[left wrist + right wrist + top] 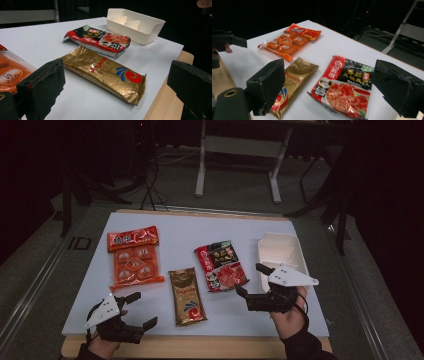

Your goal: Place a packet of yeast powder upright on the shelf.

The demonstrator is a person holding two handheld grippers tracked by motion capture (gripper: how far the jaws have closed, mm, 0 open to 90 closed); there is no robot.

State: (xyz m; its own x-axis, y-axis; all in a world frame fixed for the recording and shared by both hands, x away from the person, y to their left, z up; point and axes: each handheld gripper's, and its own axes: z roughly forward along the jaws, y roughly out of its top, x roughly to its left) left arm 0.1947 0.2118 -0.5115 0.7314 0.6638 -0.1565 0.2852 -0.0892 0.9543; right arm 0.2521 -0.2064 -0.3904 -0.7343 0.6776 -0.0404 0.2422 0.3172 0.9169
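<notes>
Gold packet (187,296) lies flat at the front centre of the white sheet (175,227); red script along its face, too blurred to read for certain, with a blue-and-red swirl logo near its front end. In the left gripper view it sits between the jaws' line of sight, untouched.

Red-and-black pouch (220,265) lies just right of and behind the gold packet; Chinese characters on it, not legible. One corner is lifted slightly off the sheet. Orange multipack (134,256) sits at the left of the sheet: clear wrap over small orange pieces, red header with white characters, unreadable.

White tray (295,251) with inner dividers stands at the right edge of the sheet.

Left gripper (133,313): jaws spread wide, holding nothing, hovering over the front left corner near the wooden table edge (200,346). Right gripper (251,279): jaws spread, empty, between the pouch and the tray, aimed at the pouch.

Room dark; grey floor, white desk frame (240,150) and cables behind.
</notes>
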